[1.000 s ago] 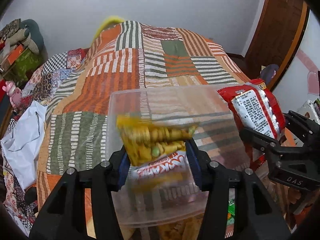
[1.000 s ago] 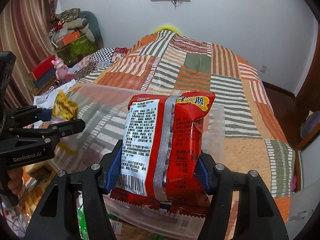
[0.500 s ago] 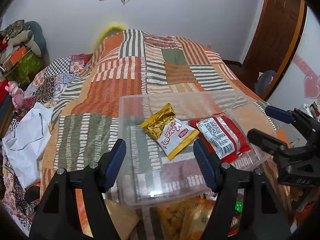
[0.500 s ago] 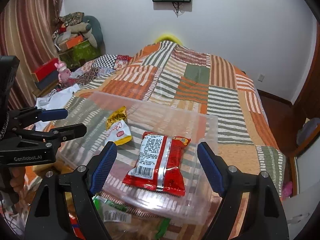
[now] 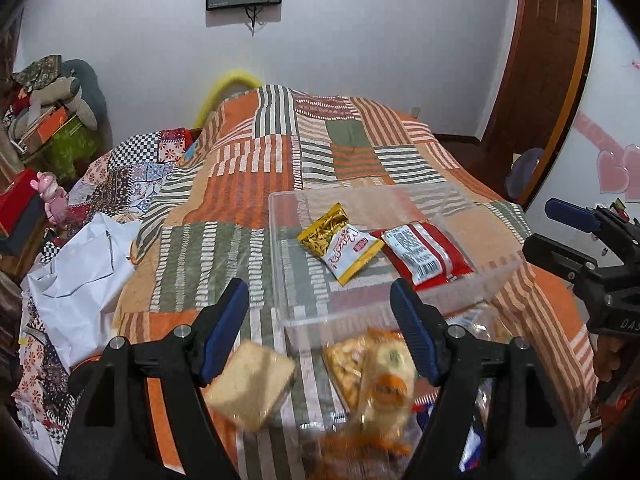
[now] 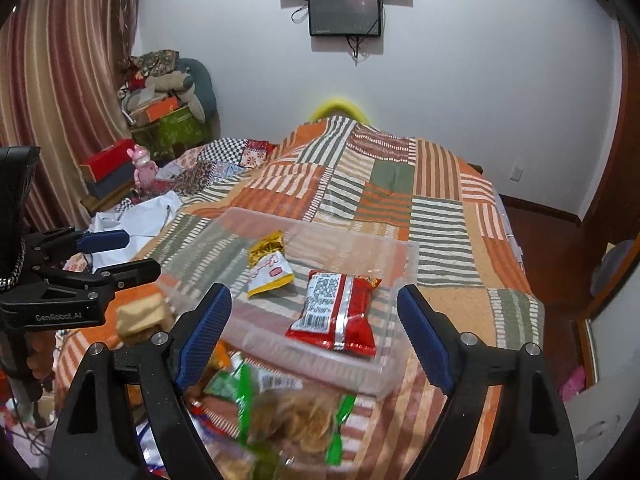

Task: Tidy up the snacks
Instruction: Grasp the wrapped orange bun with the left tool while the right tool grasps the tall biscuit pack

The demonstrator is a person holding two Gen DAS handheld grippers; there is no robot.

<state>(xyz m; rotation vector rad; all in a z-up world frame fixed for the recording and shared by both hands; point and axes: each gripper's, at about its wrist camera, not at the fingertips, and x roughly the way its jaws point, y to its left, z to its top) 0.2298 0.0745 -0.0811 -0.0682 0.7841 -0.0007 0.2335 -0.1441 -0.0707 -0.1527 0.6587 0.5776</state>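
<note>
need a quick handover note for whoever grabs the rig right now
Left gripper: open, empty, above the loose snack pile at the near bed edge.
Right gripper: open, empty, over the bin's near edge.
Done: yellow snack packet and red snack packet lie flat, side by side, in the clear plastic bin.
Left: the pile in front of the bin, including a green-edged bag.

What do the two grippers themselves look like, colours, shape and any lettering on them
Both are black, angular frames with silver screws and ridged blue pads on the fingers. The left gripper shows white "GenRobot.AI" lettering on its side in the right wrist view; the right gripper shows partial "DAS" lettering in the left wrist view. No cables or sleeves are visible.
</note>
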